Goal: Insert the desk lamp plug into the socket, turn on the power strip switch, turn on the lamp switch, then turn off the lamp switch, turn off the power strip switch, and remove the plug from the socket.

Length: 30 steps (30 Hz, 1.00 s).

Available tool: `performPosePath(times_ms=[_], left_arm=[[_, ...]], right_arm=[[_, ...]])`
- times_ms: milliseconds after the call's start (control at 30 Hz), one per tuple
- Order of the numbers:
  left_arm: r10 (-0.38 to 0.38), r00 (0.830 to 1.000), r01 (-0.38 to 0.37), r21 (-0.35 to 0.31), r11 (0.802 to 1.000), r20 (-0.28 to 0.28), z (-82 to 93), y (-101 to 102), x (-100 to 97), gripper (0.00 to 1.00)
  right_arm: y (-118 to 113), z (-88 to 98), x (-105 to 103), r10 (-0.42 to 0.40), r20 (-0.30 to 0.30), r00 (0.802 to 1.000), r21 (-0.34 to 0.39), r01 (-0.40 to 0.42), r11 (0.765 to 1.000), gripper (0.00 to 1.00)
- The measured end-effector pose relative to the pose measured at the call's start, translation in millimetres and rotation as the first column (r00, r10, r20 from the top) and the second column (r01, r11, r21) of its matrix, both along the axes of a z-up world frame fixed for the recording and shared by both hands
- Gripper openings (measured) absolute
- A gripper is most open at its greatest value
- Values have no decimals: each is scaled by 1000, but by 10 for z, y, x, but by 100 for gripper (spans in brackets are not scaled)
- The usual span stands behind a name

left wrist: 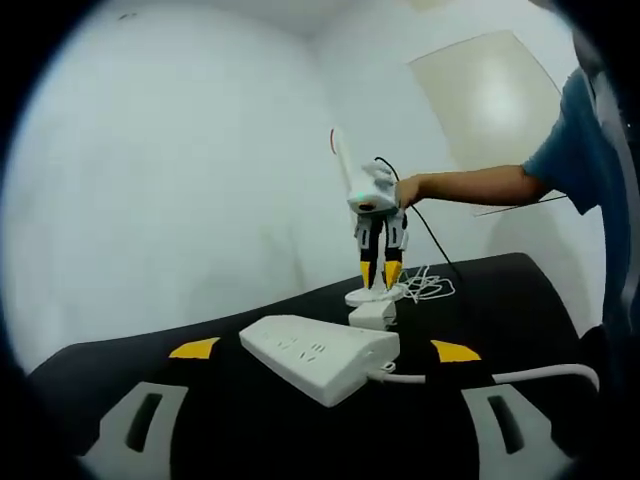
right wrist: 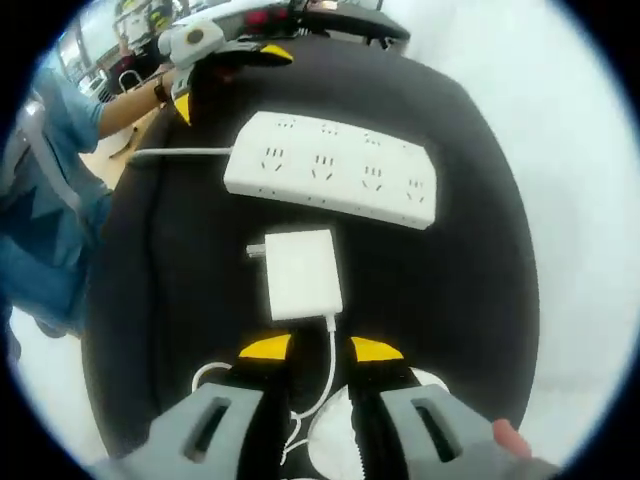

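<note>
Plug not yet inserted; both claws standing off.

The black surface (right wrist: 480,260) carries the white power strip (right wrist: 330,170), with the plug (right wrist: 300,273), a flat white adapter block, lying apart just in front of it, prongs pointing sideways. Right claw (right wrist: 320,352) is spread, empty, straddling the thin cord (right wrist: 328,370) behind the plug. Left claw (left wrist: 325,350) is wide apart, empty. Judged light, rigid, smooth-faced: grip across its flat sides, never by the limp cord.
</note>
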<state>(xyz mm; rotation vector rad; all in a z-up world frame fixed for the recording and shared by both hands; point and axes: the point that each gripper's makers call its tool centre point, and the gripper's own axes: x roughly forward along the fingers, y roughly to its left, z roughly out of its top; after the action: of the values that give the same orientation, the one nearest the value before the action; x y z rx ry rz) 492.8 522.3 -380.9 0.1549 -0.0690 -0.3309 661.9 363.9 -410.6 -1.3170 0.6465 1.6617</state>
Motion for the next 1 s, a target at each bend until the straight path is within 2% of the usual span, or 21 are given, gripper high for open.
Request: performPosePath(times_ms=[367,1000], left_arm=[[-4,1000,4,-2,1000,2,8,-4,0,79],[-6,1000,6,-3,1000,2,9,-9,3,79]], right_arm=[[80,-161,115,41,28,999,-55,-40,998,17],[148,-334,129,127,47,991,-94,-122,988,12]])
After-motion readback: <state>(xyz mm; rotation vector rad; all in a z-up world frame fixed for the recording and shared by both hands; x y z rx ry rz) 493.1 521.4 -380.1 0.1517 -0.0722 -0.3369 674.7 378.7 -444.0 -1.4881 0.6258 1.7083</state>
